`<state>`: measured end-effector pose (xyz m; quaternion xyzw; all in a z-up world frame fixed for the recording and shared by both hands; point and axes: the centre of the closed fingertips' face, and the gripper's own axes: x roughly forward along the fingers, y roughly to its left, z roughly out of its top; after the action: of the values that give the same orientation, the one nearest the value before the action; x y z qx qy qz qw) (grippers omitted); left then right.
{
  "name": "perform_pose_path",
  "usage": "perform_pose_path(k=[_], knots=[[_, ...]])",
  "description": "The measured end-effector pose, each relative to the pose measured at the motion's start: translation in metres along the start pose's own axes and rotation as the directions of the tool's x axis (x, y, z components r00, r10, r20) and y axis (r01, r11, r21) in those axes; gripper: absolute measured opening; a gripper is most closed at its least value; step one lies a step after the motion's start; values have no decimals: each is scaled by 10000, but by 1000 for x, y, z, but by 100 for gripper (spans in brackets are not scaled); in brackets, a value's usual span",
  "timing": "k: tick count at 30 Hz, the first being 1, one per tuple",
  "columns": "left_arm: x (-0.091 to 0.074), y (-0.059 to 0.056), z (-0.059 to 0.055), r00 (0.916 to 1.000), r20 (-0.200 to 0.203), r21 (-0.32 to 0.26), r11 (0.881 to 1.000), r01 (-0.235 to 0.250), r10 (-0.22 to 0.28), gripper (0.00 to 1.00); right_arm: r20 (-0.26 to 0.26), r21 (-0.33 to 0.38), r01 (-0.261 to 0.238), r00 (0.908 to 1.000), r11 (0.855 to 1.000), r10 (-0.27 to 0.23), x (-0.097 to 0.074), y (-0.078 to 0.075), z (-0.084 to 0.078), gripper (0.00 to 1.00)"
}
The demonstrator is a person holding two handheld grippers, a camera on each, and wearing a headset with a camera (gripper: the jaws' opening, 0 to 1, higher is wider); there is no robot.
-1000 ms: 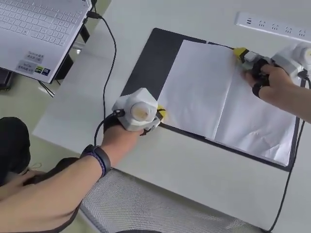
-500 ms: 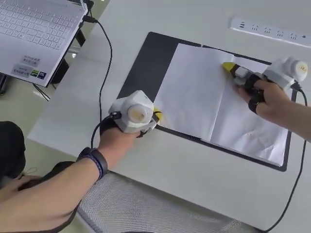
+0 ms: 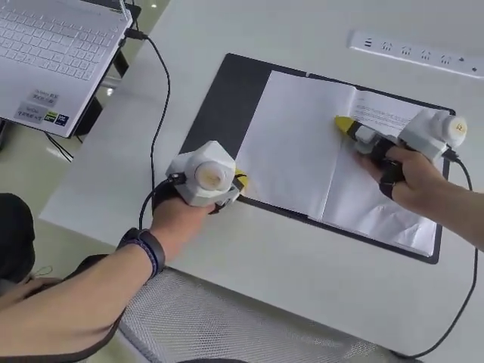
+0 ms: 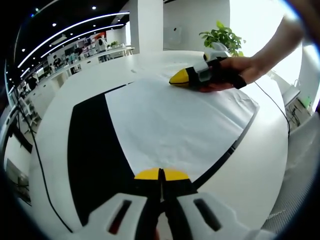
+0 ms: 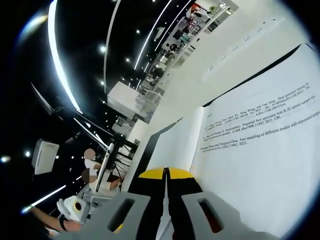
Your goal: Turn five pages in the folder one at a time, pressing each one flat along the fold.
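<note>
The folder [image 3: 223, 106] is black, its pages [image 3: 295, 144] white, the laptop [image 3: 53, 53] silver.

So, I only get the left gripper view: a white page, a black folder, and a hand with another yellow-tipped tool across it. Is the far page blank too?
Observer: No. The right gripper view shows printed text on the right-hand page.
Operator: Where exactly is that other tool's tip?
Observer: In the head view, the right gripper has its shut yellow tip at the fold of the folder.
Operator: Anything else on the desk?
Observer: A laptop sits off to the left of the folder.
</note>
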<state>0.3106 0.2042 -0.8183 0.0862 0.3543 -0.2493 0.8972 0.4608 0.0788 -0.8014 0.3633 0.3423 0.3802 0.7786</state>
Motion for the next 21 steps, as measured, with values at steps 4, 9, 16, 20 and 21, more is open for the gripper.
perform_pose_path(k=[4, 9, 16, 20, 21], knots=[[0, 0, 0, 10000, -8, 10, 10000, 7, -7, 0, -115, -9, -83, 9999, 10000, 83, -8, 17, -14, 0], [0, 0, 0, 10000, -27, 38, 10000, 44, -44, 0, -147, -48, -181, 9997, 9998, 180, -18, 33, -25, 0], [0, 0, 0, 10000, -14, 10, 10000, 49, -49, 0, -495, -199, -332, 9983, 9993, 322, -29, 48, -45, 0], [0, 0, 0, 10000, -19, 16, 10000, 50, -49, 0, -680, -222, -426, 9968, 9988, 410, -31, 41, -50, 0], [0, 0, 0, 10000, -21, 13, 10000, 51, -51, 0, -723, -232, -447, 9965, 9987, 429, -33, 42, -52, 0]])
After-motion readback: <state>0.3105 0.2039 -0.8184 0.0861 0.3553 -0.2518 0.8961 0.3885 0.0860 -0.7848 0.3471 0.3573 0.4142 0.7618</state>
